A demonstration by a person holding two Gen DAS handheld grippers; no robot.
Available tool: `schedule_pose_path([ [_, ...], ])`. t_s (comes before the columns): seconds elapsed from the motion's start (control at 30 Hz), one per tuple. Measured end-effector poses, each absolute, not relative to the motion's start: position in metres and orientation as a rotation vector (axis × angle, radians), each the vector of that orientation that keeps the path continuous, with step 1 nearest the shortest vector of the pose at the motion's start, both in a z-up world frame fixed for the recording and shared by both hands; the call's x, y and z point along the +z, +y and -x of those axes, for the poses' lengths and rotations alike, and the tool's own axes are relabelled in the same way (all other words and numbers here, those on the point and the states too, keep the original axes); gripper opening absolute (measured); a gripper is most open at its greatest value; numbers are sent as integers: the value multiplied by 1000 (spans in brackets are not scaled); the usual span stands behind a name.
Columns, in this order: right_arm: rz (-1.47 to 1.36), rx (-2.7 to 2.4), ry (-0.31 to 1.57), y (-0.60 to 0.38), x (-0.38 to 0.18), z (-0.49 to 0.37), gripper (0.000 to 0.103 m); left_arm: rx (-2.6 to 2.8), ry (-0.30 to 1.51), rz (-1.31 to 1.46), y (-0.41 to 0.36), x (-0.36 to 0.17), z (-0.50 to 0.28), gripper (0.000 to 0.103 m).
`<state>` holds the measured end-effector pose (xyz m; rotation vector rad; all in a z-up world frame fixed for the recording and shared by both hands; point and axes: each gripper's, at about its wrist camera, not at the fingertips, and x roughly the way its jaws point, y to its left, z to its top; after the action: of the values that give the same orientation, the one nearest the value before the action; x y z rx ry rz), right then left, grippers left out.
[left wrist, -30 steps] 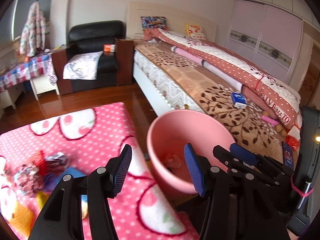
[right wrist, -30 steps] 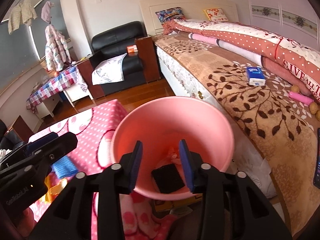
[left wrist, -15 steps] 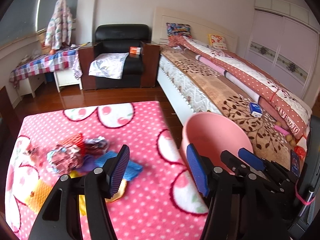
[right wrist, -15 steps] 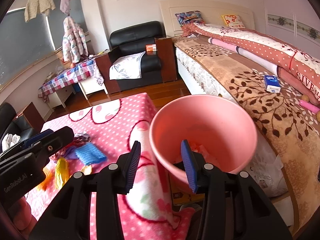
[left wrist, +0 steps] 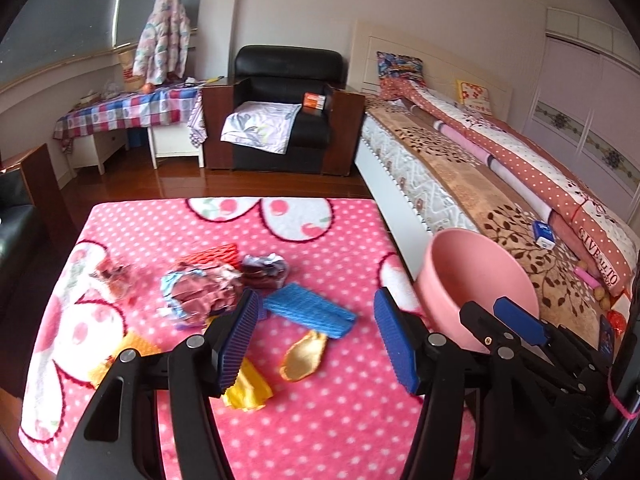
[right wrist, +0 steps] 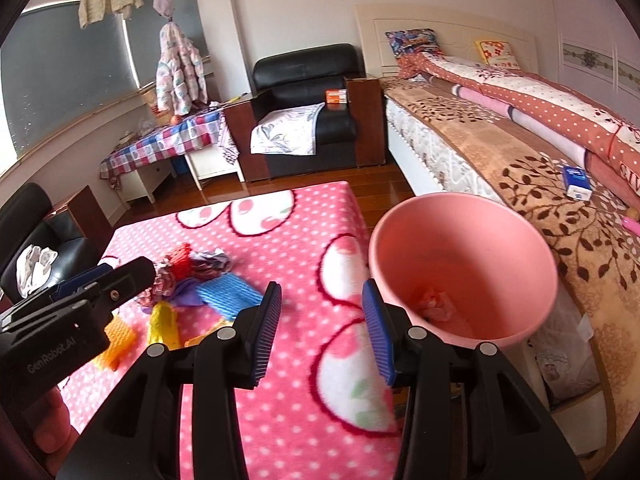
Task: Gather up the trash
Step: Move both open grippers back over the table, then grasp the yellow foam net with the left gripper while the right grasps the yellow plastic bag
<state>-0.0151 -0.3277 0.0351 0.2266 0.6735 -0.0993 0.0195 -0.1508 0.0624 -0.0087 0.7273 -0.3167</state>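
Hovering empty, both grippers' fingers gape; left gripper (right wrist: pixel 60 320) reads "GenRobot.AI".

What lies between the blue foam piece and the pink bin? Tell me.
Only bare pink dotted blanket separates the blue foam piece from the pink bin; the right wrist view shows it.

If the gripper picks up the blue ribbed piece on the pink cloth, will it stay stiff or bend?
The blue ribbed piece looks like thin foam netting, so it is probably very light and floppy. It lies flat, so it should not roll. Its ribbed surface likely gives the left gripper pads good hold.
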Motion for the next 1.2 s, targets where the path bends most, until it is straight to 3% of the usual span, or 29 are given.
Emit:
schedule_pose_path([
  [1.2, -130, 109, 708, -225, 13, -7, 43, -87, 805, 87, -45, 28, -25, 60],
])
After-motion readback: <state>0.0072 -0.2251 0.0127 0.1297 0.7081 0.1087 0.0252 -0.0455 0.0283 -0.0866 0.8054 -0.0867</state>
